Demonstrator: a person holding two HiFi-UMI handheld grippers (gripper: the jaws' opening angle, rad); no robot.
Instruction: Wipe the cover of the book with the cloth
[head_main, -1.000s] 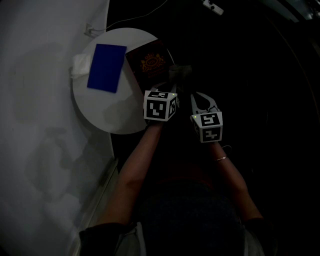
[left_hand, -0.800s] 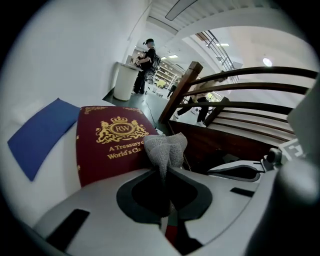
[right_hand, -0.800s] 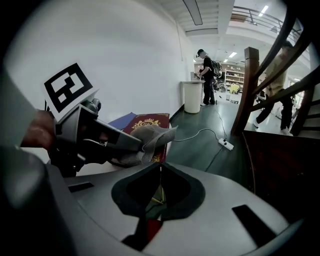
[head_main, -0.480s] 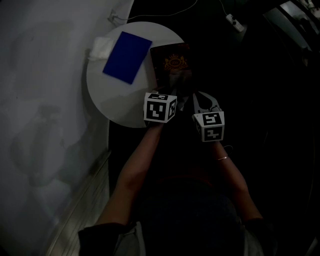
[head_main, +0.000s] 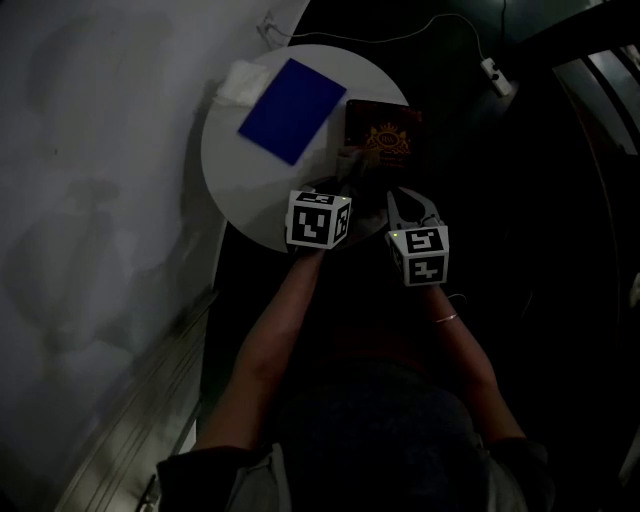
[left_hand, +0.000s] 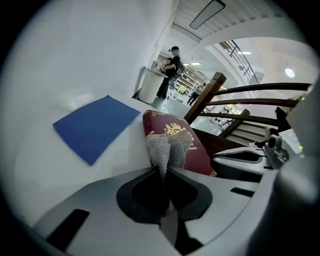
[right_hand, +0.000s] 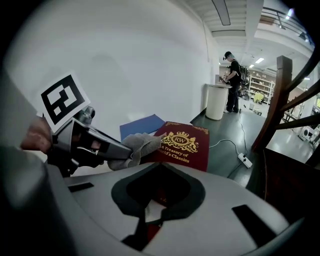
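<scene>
A maroon book (head_main: 385, 135) with a gold crest (right_hand: 182, 141) lies at the right edge of the round white table (head_main: 240, 190). My left gripper (head_main: 345, 176) is shut on a grey cloth (left_hand: 168, 146), which rests on the book's near end (left_hand: 192, 150). From the right gripper view the cloth (right_hand: 142, 145) bunches out of the left gripper (right_hand: 92, 146) against the cover's left side. My right gripper (head_main: 401, 196) is shut on the book's near edge, and red cover shows in the slit between its jaws (right_hand: 148, 212).
A flat blue book (head_main: 291, 109) lies on the table left of the maroon one, with a white folded cloth (head_main: 238, 82) beyond it. A white wall is on the left. A cable and power strip (head_main: 495, 75) lie on the dark floor. Wooden stair rails (left_hand: 215, 90) stand to the right.
The head view has swung, so the table and both books now sit further right in the picture. Both grippers keep their hold, and the cloth stays at the maroon book's near end.
</scene>
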